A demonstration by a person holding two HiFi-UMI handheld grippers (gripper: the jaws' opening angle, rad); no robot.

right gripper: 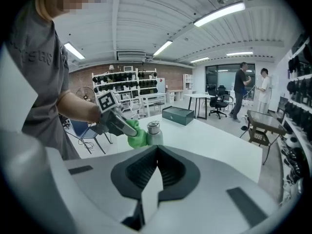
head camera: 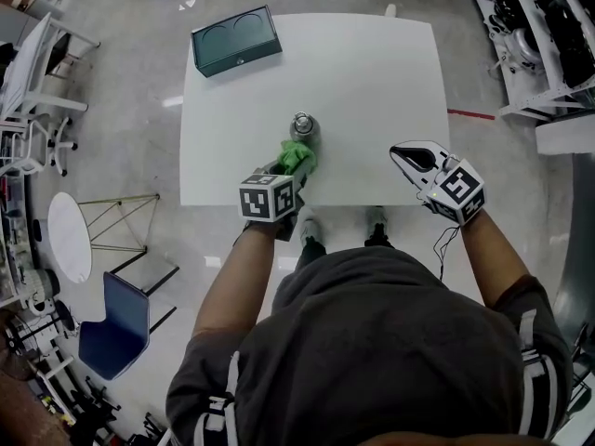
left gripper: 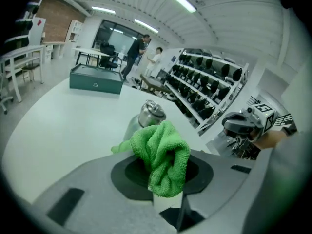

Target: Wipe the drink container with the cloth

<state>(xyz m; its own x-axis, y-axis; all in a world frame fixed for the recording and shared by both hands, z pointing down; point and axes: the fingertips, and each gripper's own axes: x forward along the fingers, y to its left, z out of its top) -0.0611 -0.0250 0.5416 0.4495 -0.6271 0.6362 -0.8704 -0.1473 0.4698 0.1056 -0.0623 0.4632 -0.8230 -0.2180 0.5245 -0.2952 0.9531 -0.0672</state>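
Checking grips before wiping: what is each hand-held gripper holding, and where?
The left hand-held gripper pinches the cloth by a bunched end; right hand-held gripper is shut, empty.

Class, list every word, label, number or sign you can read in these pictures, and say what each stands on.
No text can be read clearly anywhere.
On the grey shirt: faint print, too blurred to read.
On the marker cube of the left gripper and the one of the right gripper: black-and-white square patterns, no letters.
On the teal case, drink container and cloth: no label shows.
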